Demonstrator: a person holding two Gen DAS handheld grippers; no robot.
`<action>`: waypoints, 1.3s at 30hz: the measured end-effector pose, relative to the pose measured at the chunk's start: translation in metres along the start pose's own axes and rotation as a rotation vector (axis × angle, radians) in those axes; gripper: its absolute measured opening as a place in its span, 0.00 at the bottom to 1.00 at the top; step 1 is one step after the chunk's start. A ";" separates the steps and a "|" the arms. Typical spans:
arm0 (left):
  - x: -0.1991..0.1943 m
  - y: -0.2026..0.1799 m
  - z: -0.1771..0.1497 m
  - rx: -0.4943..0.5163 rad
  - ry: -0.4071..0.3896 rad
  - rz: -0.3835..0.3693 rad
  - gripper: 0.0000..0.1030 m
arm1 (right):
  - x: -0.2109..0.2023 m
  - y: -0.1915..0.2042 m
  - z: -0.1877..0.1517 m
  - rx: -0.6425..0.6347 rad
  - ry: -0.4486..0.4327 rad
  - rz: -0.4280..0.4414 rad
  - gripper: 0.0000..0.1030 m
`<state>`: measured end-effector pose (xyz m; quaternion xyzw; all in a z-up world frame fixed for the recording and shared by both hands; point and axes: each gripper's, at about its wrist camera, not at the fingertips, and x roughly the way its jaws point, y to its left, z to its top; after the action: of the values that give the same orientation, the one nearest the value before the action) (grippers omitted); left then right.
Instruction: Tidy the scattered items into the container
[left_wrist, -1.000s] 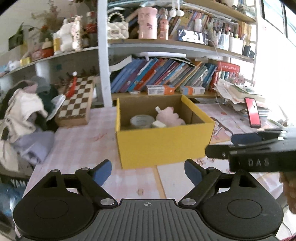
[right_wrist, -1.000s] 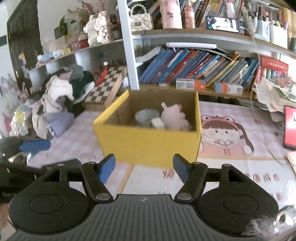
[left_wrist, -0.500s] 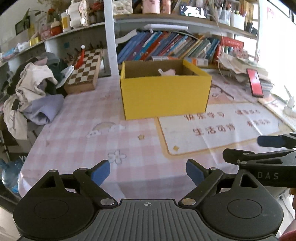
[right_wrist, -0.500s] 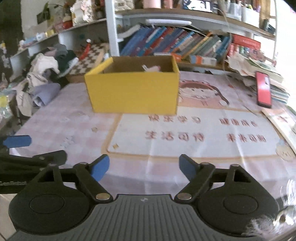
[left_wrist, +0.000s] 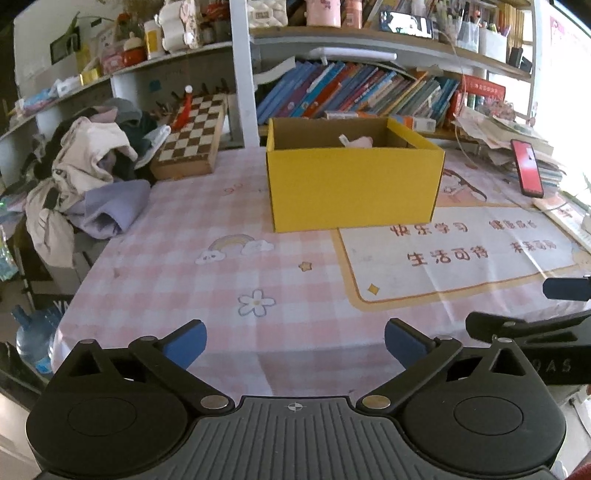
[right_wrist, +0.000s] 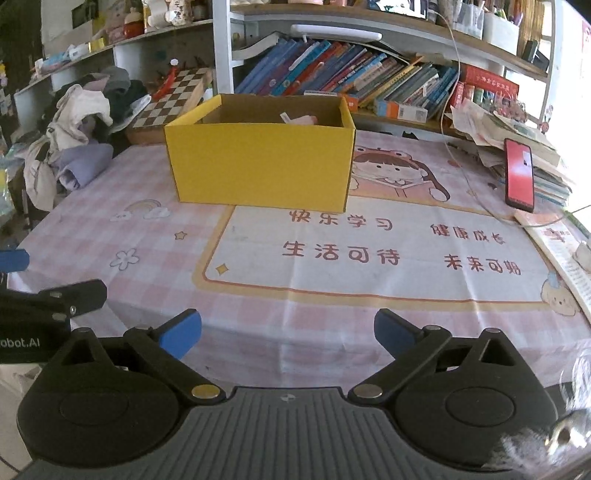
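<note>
A yellow cardboard box (left_wrist: 354, 184) stands on the pink checked tablecloth, also in the right wrist view (right_wrist: 258, 166). A pink soft item (left_wrist: 356, 141) peeks above its rim; it also shows in the right wrist view (right_wrist: 299, 120). My left gripper (left_wrist: 295, 341) is open and empty, held back over the table's near edge. My right gripper (right_wrist: 288, 334) is open and empty, also near the front edge. Each gripper shows at the side of the other's view.
A pile of clothes (left_wrist: 85, 173) lies at the left. A chessboard (left_wrist: 192, 136) leans behind it. A red phone (left_wrist: 526, 168) and papers sit at the right. Bookshelves (left_wrist: 351, 92) stand behind. A printed mat (right_wrist: 369, 247) covers the table's middle.
Both grippers have pulled back from the box toward the table's front edge. The box now looks farther away and its contents are mostly hidden. Both stay open.
</note>
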<state>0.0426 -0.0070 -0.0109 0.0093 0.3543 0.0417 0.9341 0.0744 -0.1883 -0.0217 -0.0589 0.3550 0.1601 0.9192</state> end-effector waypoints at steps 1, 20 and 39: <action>0.001 0.000 0.000 -0.003 0.006 -0.001 1.00 | 0.000 0.000 0.001 0.001 0.001 -0.001 0.98; 0.011 0.002 -0.002 -0.034 0.051 -0.020 1.00 | 0.005 -0.003 0.001 0.000 0.027 -0.017 1.00; 0.014 0.001 -0.005 -0.026 0.072 -0.013 1.00 | 0.006 -0.003 0.001 0.000 0.031 -0.016 1.00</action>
<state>0.0500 -0.0046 -0.0235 -0.0067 0.3872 0.0408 0.9211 0.0802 -0.1894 -0.0251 -0.0643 0.3689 0.1517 0.9148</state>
